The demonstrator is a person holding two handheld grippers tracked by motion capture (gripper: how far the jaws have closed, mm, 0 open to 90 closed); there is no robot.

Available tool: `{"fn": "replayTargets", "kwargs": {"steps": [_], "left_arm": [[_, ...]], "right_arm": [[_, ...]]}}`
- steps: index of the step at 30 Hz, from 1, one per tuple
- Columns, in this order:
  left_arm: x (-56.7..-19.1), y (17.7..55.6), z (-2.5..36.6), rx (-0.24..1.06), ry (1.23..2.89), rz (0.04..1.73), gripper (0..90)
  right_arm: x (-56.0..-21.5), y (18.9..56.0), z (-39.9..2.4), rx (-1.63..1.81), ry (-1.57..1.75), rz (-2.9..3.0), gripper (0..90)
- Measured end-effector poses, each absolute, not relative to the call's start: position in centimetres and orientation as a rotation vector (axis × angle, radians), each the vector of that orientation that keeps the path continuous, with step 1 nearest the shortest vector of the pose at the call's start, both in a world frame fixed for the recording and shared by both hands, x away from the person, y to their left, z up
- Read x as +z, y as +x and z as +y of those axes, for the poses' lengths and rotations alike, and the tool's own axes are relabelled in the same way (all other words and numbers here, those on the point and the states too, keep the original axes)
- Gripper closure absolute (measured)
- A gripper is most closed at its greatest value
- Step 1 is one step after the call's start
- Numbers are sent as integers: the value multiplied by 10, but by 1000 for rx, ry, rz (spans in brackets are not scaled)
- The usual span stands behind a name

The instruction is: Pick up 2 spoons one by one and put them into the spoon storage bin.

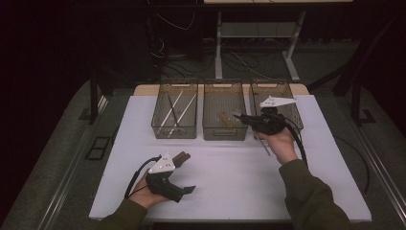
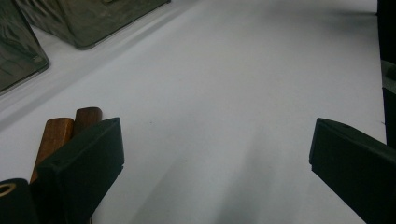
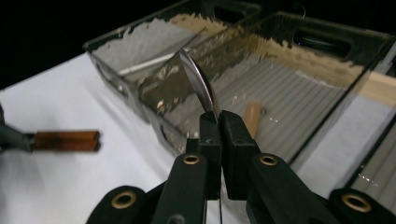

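A: Item one, right gripper [image 3: 218,122]?
B: Fingers [image 3: 238,140] closed tight on a spoon [image 3: 198,81]. The bowl sticks up past the fingertips, tilted; in the high view the thin handle [image 1: 262,143] hangs below the hand, over the counter [image 1: 230,177]. The gripper is held at the front rim of the middle bin [image 1: 224,115], on its right side.

A: Item two, left gripper [image 2: 215,154]?
B: Fingers [image 2: 84,158] spread wide, nothing between them, only bare counter. It sits well in front of the middle bin and to the left, resting in the person's left hand [image 1: 148,191].

A: Item three, wooden pieces?
B: Two brown handles [image 2: 70,128] lie side by side, just beside the left gripper's one finger, outside the gap. In the high view they lie well in front of the middle bin.

A: Bins?
B: Three clear ones in a row at the far side. The left bin [image 1: 175,115] holds pale sticks; the middle bin holds one short brown piece [image 3: 252,116]; the right bin [image 1: 282,96] is partly behind the right gripper.
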State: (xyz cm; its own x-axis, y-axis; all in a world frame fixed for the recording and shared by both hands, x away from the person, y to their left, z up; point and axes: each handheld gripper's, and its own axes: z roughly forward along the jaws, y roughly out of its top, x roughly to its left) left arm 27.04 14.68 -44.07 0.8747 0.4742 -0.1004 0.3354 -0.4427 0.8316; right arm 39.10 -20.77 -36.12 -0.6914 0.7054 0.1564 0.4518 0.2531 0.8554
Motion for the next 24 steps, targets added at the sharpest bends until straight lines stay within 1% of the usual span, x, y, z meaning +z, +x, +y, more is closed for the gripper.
{"fn": "replayTargets", "kwargs": {"steps": [15,20,24], "left_arm": [[-439,270,148,177,2065,576,19],[-439,270,148,175,2059,571,19],[-438,270,148,175,2056,570,19]], "right_arm": [[-327,440,-182,1432,1093,2189,877],[-323,457,-173,1436,1105,2169,877],[-326,470,-164,1425,1120,2165,876]]}}
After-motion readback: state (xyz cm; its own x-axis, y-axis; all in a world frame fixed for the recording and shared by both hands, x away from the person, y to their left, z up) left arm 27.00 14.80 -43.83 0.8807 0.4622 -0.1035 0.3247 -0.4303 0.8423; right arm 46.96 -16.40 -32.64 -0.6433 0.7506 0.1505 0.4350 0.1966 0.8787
